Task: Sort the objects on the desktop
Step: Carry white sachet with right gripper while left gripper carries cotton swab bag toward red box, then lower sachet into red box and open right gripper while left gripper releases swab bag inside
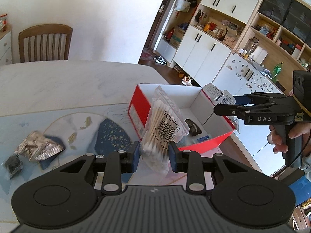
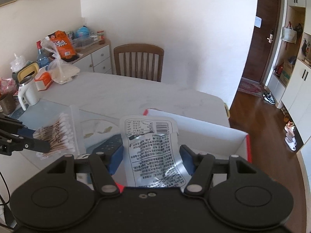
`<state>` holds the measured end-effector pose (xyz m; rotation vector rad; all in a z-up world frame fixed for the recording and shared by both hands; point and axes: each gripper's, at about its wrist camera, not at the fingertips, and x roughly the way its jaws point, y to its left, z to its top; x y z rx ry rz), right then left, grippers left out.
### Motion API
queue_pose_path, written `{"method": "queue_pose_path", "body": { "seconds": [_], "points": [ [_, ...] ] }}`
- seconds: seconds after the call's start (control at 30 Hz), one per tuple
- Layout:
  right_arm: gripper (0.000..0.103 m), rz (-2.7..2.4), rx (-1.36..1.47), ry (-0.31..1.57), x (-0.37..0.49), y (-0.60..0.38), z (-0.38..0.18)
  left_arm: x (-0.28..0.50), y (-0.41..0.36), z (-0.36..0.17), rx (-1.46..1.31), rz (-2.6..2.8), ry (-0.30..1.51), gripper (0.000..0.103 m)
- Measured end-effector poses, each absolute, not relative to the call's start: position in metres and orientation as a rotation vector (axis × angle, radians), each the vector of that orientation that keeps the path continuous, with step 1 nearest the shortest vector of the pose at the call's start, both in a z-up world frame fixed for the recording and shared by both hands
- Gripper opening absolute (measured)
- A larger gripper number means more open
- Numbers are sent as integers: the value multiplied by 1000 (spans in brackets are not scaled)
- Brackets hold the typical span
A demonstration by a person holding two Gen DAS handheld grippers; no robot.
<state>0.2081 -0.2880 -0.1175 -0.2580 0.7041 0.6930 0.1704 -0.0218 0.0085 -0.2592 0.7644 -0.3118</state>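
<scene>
Dropping both packets into the red box (image 1: 140, 104) looks like the step in hand, so best to start from that: sits open on the tabletop (image 1: 58, 81) near its far right corner, white inside, a few small bits already at the bottom. Left gripper (image 1: 154, 152), jaws clamped on the lower end of the cotton swab bag (image 1: 165, 120), holds it upright just at the box's near wall; probably worth carrying it further over the opening before letting go, since a tall floppy bag could tip back out. Right gripper (image 2: 151, 159), jaws closed on the silver snack packet (image 2: 149, 147), already hangs over the box, so likely fine to lower and release. Crumpled foil wrapper (image 1: 38, 147) left on the mat for later.
</scene>
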Motion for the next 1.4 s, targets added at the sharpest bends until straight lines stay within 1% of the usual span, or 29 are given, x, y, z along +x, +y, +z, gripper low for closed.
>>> {"method": "queue_pose_path", "body": {
  "seconds": [0.43,0.77,1.13,1.4],
  "points": [
    [63,659,-239,750,250,-313,-133,216,-67,5,-218,-356,796,29],
    [63,643,-257,777,279,-320,-143,261,-80,-3,-174,-363,833,29],
    [63,607,-293,872,313,-317,-183,302,-138,-43,-50,-426,959,29],
    [63,569,-301,944,335,-313,-211,319,-173,-56,18,-467,1021,29]
  ]
}}
